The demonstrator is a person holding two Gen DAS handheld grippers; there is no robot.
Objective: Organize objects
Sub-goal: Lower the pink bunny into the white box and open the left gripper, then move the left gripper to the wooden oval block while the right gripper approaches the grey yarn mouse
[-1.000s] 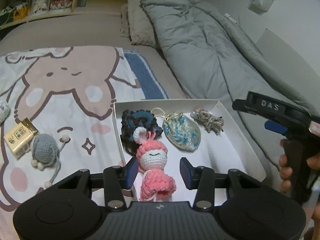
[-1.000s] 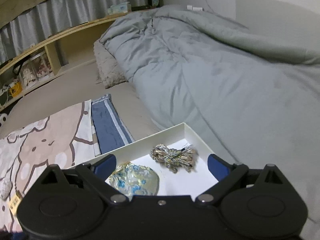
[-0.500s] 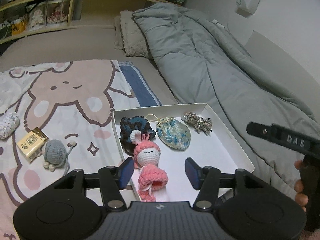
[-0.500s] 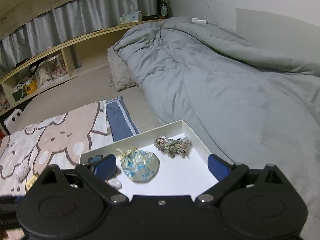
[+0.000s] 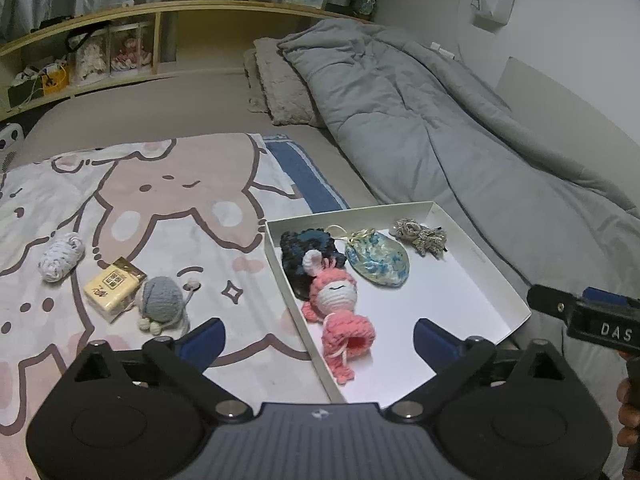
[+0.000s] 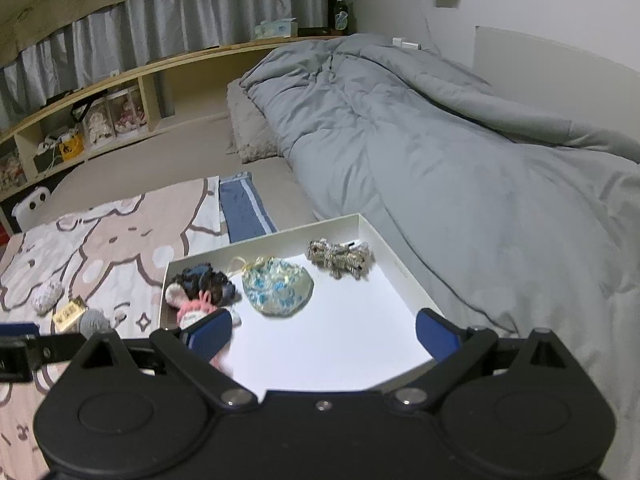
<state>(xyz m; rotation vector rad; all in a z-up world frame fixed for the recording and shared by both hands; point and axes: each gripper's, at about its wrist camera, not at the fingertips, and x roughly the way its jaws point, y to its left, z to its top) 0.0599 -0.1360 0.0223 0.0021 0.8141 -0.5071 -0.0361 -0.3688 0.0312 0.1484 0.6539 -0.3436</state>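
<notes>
Left claw (image 5: 316,338), jaws just opening, is releasing the pink doll (image 5: 338,304) at the box's (image 5: 504,276) 9 o'clock wall, risking snagging; right claw (image 6: 320,330) is gaping empty.

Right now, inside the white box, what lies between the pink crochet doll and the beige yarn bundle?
In the left wrist view, the blue floral pouch lies between the pink crochet doll and the beige yarn bundle.
</notes>
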